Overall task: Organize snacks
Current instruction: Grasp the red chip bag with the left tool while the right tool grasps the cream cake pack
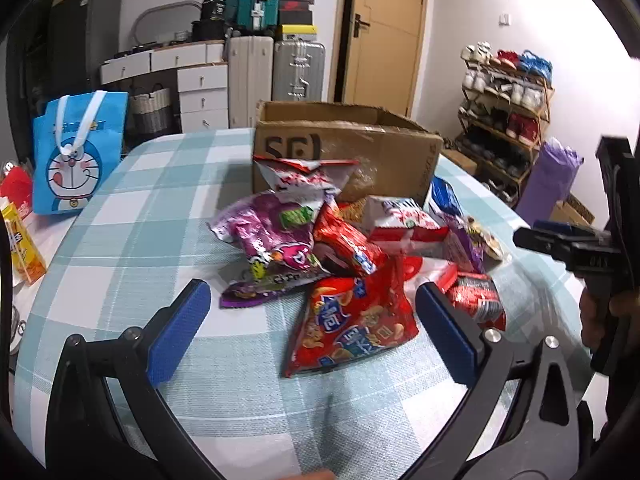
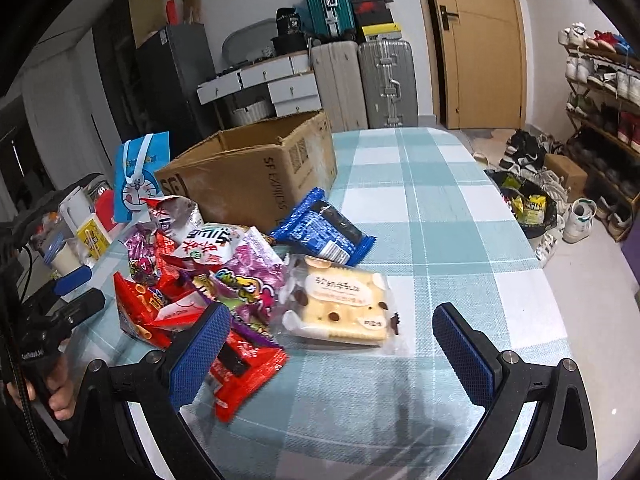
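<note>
A pile of snack packets lies on the checked tablecloth in front of an open cardboard box. My left gripper is open, its blue pads either side of a large red snack bag; a purple bag lies behind it. My right gripper is open around a pale cheese-biscuit packet. A blue packet lies beyond it, next to the box. The right gripper also shows at the right edge of the left wrist view.
A blue Doraemon bag stands at the table's left, with a yellow carton near it. Suitcases, drawers and a door stand behind. A shoe rack is on the right. Bare tablecloth lies right of the box.
</note>
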Available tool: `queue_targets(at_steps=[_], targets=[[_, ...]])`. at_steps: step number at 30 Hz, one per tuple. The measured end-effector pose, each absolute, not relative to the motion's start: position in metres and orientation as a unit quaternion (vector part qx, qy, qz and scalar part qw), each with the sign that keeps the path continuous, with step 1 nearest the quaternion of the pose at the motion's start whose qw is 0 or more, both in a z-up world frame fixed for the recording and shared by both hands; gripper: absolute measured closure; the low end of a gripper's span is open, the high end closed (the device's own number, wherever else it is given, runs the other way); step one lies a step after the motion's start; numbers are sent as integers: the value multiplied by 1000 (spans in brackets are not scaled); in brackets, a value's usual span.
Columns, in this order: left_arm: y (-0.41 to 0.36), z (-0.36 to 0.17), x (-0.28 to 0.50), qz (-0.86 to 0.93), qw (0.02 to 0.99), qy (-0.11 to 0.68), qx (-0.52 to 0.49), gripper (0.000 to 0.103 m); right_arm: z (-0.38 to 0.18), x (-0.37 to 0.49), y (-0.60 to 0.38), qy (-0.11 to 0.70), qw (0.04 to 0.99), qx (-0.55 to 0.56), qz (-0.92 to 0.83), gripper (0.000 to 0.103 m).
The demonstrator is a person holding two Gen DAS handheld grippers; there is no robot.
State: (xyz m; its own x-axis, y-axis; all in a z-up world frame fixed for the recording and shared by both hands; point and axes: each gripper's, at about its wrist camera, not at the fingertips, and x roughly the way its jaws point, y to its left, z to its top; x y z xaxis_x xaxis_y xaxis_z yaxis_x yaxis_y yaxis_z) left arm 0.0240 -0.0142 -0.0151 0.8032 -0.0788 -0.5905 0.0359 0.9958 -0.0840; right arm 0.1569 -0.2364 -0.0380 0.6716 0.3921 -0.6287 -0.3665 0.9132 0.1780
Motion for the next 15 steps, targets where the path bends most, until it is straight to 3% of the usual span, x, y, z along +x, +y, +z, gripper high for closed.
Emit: queue_targets(at_steps=[10, 15], targets=[[-25, -36, 51, -42, 927, 370, -47, 3, -50, 187, -247, 393, 895, 33, 209, 0], [-24, -42, 60, -53, 920, 382, -69, 3, -60, 199, -250, 421, 876, 60, 228, 10]])
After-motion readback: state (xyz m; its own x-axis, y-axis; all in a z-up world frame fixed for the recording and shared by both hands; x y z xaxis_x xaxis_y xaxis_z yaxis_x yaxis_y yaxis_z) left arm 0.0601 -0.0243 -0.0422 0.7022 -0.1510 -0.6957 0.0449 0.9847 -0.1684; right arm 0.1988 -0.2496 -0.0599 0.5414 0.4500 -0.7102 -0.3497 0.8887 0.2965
